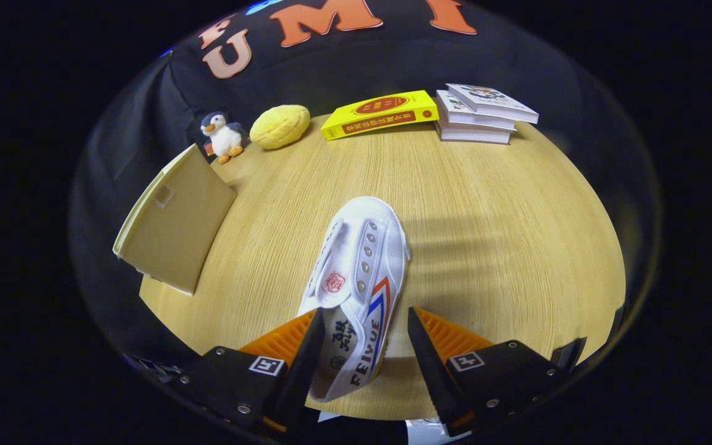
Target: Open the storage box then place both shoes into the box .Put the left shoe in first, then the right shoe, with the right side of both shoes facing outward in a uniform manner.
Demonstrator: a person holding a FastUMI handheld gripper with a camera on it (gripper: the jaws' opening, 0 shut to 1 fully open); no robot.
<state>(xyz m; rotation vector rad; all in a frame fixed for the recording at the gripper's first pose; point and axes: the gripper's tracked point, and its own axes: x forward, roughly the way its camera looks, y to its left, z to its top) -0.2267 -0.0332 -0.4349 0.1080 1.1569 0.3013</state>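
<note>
A white canvas shoe with red and blue side stripes lies on the wooden table, toe pointing away from me and heel end between my fingers. My gripper is open. The left finger sits right against the shoe's heel side, while the right finger stands apart from it with a strip of table showing in between. A beige storage box stands at the table's left edge, ahead and left of the fingers, with a flat panel facing me. I cannot tell whether it is open.
Along the table's far edge sit a toy penguin, a yellow round cushion, a yellow book and a stack of white books. Bare wood stretches to the right of the shoe.
</note>
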